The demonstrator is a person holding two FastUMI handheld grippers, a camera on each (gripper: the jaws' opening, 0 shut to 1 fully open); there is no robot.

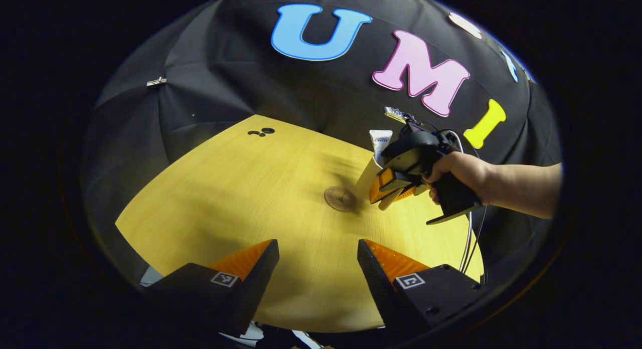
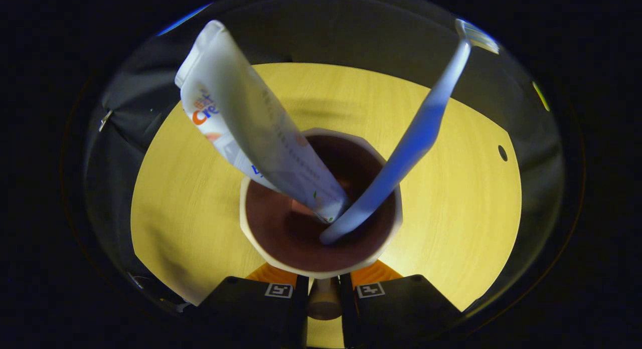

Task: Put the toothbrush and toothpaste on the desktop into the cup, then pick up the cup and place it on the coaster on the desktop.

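The cup [image 2: 321, 228] is held above the yellow wooden counter [image 2: 190, 198], seen from above in the right gripper view, its pale rim ringing a dark inside. In it stand the toothpaste [image 2: 256, 133], leaning to the upper left with its cap end down at the cup's bottom, and the toothbrush [image 2: 416, 133], leaning to the upper right with its bristle head up. Their lower ends meet near the middle of the cup's floor.

The right tongs [image 2: 323, 289] are closed narrow on the cup's handle [image 2: 323, 301], one finger on each side of it, just under the rim.

In the left gripper view the cup [image 1: 367, 181] shows as a pale body, tilted, just right of the round coaster [image 1: 340, 198]; whether its base touches the counter [image 1: 241, 188] I cannot tell for sure. The toothpaste [image 1: 380, 142] sticks up out of it. A hand [image 1: 459, 173] grips the right tongs [image 1: 396, 188] there.

The left tongs [image 1: 318, 261] are spread wide with nothing between them, over the counter's near edge, well apart from the coaster.
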